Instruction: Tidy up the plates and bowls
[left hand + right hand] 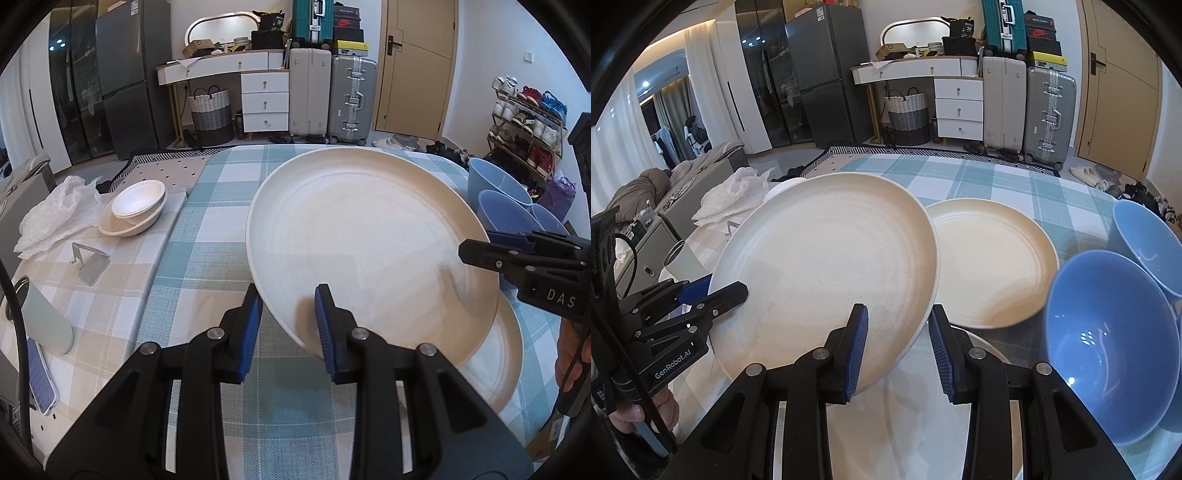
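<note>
A large cream plate (369, 236) hangs tilted above the table, held from two sides. My left gripper (288, 295) is shut on its near rim, one blue pad (327, 325) on top and the other underneath. My right gripper (898, 310) is shut on the opposite rim and shows at the right of the left wrist view (480, 245). The left gripper (720, 288) shows at the left of the right wrist view. A second cream plate (993, 266) lies on the cloth beyond it. Two blue bowls (1108, 332) stand at the right. A stack of cream bowls (133, 210) sits at the far left.
The table (207, 229) wears a teal and beige checked cloth. On its left part lie a crumpled plastic bag (59, 206), a metal stand (88, 262), a pale cup (40, 317) and a phone (40, 384). Another pale plate (923, 424) lies under my right gripper.
</note>
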The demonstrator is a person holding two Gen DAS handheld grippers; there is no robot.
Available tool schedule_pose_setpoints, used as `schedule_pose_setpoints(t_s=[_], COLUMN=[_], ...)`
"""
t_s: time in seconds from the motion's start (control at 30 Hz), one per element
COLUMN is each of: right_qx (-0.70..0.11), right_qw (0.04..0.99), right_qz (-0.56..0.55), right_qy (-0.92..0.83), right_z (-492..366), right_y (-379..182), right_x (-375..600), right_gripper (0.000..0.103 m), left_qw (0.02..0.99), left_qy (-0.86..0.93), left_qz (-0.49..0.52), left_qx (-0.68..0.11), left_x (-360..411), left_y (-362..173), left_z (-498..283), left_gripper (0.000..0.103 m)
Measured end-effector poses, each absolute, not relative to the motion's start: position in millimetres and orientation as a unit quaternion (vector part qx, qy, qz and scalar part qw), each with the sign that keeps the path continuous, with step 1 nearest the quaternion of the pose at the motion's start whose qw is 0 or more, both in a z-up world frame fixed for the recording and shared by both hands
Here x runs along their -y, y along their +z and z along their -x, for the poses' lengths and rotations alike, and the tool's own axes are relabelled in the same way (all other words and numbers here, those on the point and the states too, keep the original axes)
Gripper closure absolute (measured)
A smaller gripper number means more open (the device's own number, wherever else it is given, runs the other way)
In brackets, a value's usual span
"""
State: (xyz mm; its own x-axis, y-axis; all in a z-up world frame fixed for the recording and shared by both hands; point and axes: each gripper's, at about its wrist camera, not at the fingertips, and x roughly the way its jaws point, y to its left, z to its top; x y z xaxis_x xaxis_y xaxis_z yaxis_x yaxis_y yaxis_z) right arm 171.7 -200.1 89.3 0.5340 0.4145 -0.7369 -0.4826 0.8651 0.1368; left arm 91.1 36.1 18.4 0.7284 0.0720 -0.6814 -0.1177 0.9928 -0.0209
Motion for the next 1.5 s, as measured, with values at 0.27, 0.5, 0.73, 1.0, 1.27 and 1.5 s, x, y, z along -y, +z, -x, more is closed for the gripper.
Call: schedule_pose_setpoints(t_s=[0.27,0.5,0.73,1.0,1.27,1.5], right_qx=[-0.409,-0.414,-0.415,-0.414,-0.422,-0.425], right_qw=[0.88,0.881,0.881,0.886,0.886,0.887], right_qz=[0.031,0.013,-0.005,-0.001,0.0,0.002], right_qy=[0.241,0.227,0.224,0.207,0.194,0.181], right_z=[-154.1,-141.2,-125.3,-111.2,-100.7,-97.2], right_y=[91.7,86.6,80.4,73.9,62.1,55.0], right_x=[224.2,243.5,259.9,270.5,278.4,287.9], right_gripper=[0.068,0.068,0.068,0.068,0.068,0.068], left_qw=[0.928,0.924,0.921,0.917,0.913,0.91], left_qy=[0.028,0.008,-0.009,-0.018,-0.024,-0.029], left_qz=[0.018,-0.002,-0.012,-0.026,-0.037,-0.051], left_qx=[-0.372,-0.381,-0.388,-0.397,-0.405,-0.41], left_x=[-6.4,15.0,28.6,38.2,46.6,56.5], left_y=[19.9,12.4,4.5,-6.5,-15.2,-21.4], left_z=[-84.6,-74.2,-63.2,-55.7,-54.8,-57.2], left_gripper=[0.078,0.076,0.076,0.076,0.076,0.075])
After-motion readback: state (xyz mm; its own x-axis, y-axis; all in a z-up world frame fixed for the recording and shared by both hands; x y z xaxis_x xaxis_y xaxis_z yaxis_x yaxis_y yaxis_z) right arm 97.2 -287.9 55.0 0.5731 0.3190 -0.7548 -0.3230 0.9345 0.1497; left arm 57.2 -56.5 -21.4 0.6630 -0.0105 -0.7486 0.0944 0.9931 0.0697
